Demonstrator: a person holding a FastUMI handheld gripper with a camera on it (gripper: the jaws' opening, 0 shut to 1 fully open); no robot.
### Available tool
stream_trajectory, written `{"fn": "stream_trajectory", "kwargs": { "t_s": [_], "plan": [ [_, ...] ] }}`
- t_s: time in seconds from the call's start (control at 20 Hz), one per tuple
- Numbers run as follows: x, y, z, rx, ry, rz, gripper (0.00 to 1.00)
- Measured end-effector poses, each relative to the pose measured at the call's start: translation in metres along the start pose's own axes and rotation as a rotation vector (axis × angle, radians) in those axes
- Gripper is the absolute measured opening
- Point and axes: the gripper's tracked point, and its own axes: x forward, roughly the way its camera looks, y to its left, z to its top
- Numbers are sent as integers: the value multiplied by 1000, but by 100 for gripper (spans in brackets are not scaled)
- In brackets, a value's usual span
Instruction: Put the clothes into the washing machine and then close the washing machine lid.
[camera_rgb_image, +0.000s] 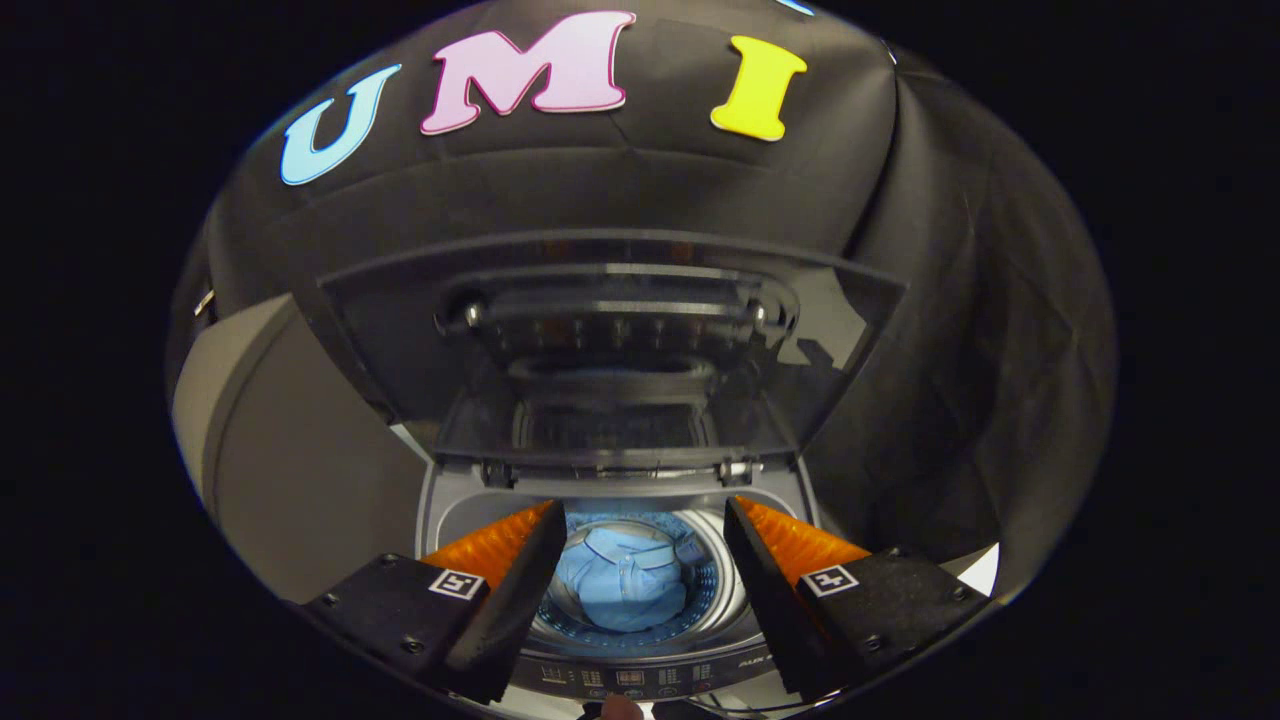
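Spread wide and holding nothing, the gripper (640, 535) hovers above the washing machine (640, 640). Blue clothes (625, 580) lie in its drum below the upright lid (610, 340); panel lettering is illegible.

My gripper (640, 560): two wedge-shaped fingers (510, 590), broad at the base, tapering to narrow tips, ribbed along the outer faces. Each sits on a flat dark mounting block with small round screws at the corners. One square black-and-white marker tag (457, 583) atop each block. Fingers stand spread, nothing between them
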Motion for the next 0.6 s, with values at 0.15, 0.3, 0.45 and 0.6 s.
{"fn": "stream_trajectory", "kwargs": {
  "t_s": [0.15, 0.3, 0.45, 0.6],
  "plan": [
    [-13, 0, 40, -8, -55, 0, 99],
    [-18, -1, 88, 17, -122, 6, 98],
    [-20, -8, 129, 23, -164, -4, 98],
    [-14, -9, 151, 40, -178, -2, 98]
  ]
}}
